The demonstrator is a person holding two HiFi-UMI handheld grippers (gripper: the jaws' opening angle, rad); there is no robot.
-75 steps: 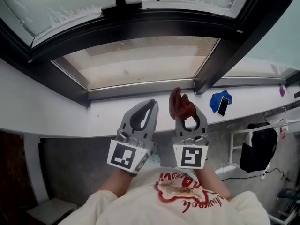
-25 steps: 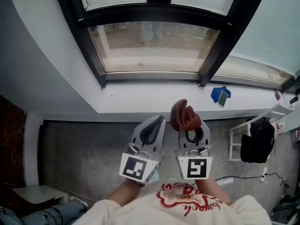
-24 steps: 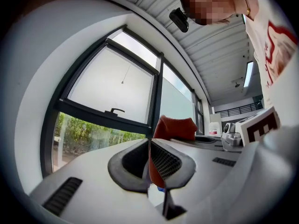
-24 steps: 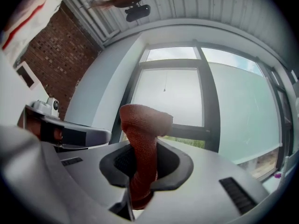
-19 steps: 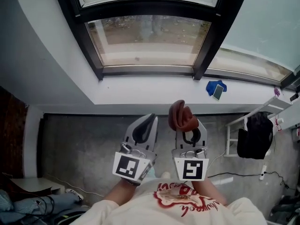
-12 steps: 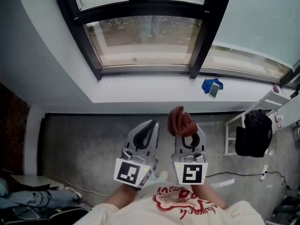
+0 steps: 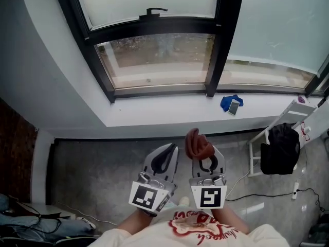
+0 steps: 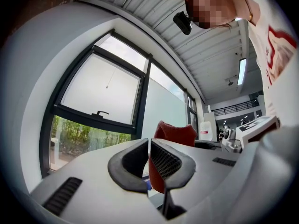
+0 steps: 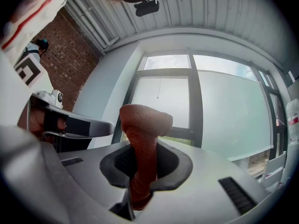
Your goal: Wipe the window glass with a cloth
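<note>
My right gripper [image 7: 201,149] is shut on a dark red cloth [image 7: 197,142], which bunches up past its jaw tips [image 9: 142,125]. The left gripper [image 7: 165,156] is shut with nothing between its jaws; in its own view [image 8: 149,146] the red cloth [image 8: 174,132] shows just behind them. Both grippers hover side by side above the grey floor, well short of the window. The window glass [image 7: 157,58] sits in a black frame [image 7: 218,40], with a black handle [image 7: 153,11] on the upper sash; a frosted pane [image 9: 161,106] fills the upper part.
A white sill [image 7: 169,109] runs under the window, with a blue cloth and a phone [image 7: 231,103] lying on it at the right. A white rack with a black bag [image 7: 280,148] stands at right. Cables trail across the floor [image 7: 92,169].
The view has pulled back from the window: the sill and frame now lie farther off and more floor shows. Both grippers stayed shut, the right one still holding the cloth.
</note>
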